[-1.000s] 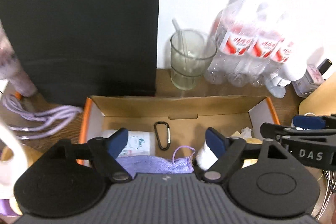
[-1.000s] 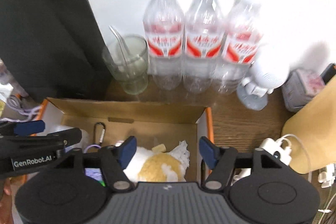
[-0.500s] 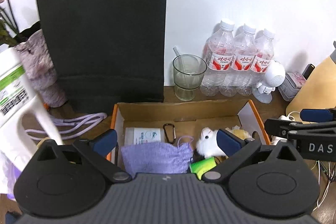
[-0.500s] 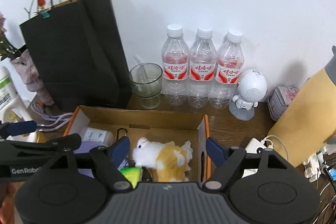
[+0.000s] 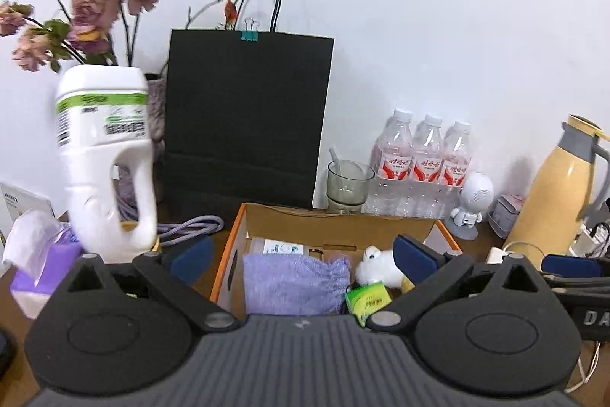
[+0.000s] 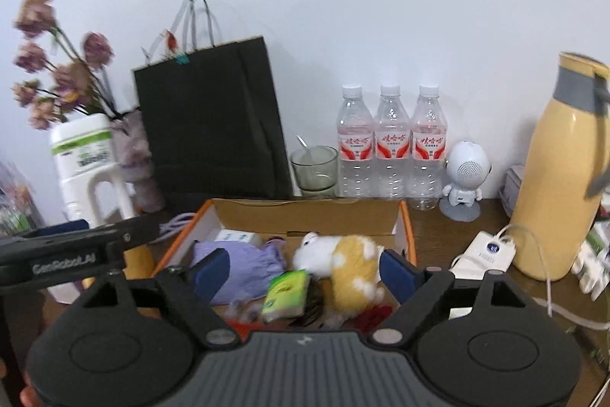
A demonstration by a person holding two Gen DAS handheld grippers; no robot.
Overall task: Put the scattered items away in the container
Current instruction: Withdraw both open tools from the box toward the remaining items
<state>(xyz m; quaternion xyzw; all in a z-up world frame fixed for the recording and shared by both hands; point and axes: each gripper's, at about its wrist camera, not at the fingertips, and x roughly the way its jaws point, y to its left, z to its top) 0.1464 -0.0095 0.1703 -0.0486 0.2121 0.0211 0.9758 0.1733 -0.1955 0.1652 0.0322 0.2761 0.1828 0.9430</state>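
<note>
Both grippers now sit back from the cardboard box (image 5: 335, 224), which a second ago filled each view from close above. Our left gripper (image 5: 301, 254) stands spread as wide as it goes, nothing between its blue pads (image 5: 413, 256); its jaws have just been opening. Our right gripper (image 6: 303, 269) is also parted and empty, its jaws having just been opening too.

Inside the box, we see a purple knitted pouch (image 5: 295, 279) toward the near left corner, a white and tan plush toy (image 6: 343, 258) to the right of it, a green packet (image 6: 286, 292) at the near edge between them, and a white boxed item (image 5: 280, 248) along the back wall. Something red (image 6: 375, 315) lies by the near right corner; we cannot tell what it is.

Left of the box stand a white jug with a handle (image 5: 106, 163) and a purple tissue pack (image 5: 38, 266). Behind the box rise a black paper bag (image 5: 248, 117), a glass tumbler (image 5: 349, 182) and three water bottles (image 6: 390, 143).

We judge that the last drop is finished and both hands are free, so the items look gathered.
</note>
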